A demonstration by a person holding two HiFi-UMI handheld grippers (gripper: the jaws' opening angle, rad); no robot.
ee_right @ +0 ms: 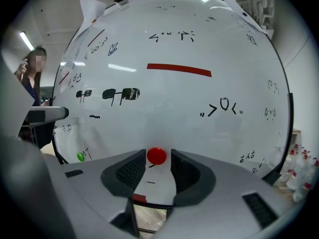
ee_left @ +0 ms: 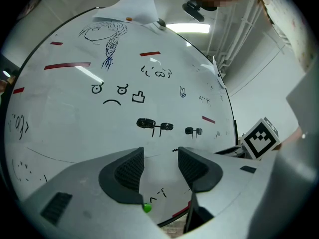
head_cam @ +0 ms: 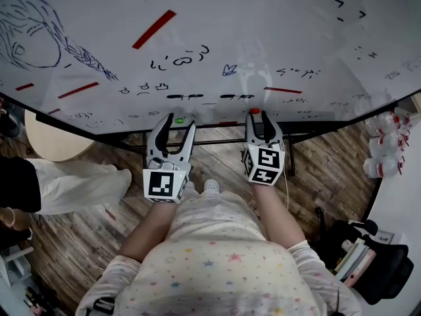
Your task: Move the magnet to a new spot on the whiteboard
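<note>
- Red magnet (ee_right: pixel 156 156) is stuck on the whiteboard (ee_right: pixel 189 113), low down near its bottom edge. In the head view it (head_cam: pixel 254 111) shows right at the tips of the right gripper (head_cam: pixel 258 118).
- Right gripper (ee_right: pixel 157 159): fingers are partly open with one either side of the red magnet. The magnet sits between the tips with a thin gap on one side, and no clear squeeze shows.
- A short black dash mark on the board sits just below the magnet, between the fingers.
- Left gripper (ee_left: pixel 160 152): fingers are apart with nothing between them, only bare board behind. It is held beside the right gripper, also at the board's lower edge (head_cam: pixel 175 125).
- Green magnet (ee_left: pixel 146 208) is on the board just under the left gripper's left finger. In the head view it (head_cam: pixel 179 120) is near that gripper's tips, well apart from the red one.
- Board (head_cam: pixel 263 31) is covered in black doodles, small face marks and scribbles.
- A blue sketch of a head with a braid (head_cam: pixel 33 31) is at the board's far left.
- Red strips are on the board: a long one (head_cam: pixel 154 29) up top, and one (ee_right: pixel 179 69) above the right gripper.
- Black blob marks (ee_left: pixel 149 123) sit mid-board, and what they are cannot be told.
- Wood floor (head_cam: pixel 329 170) lies below the board, with bottles (head_cam: pixel 385 143) off to the right.
- Another person (ee_right: pixel 33 78) stands at the left edge of the right gripper view.
</note>
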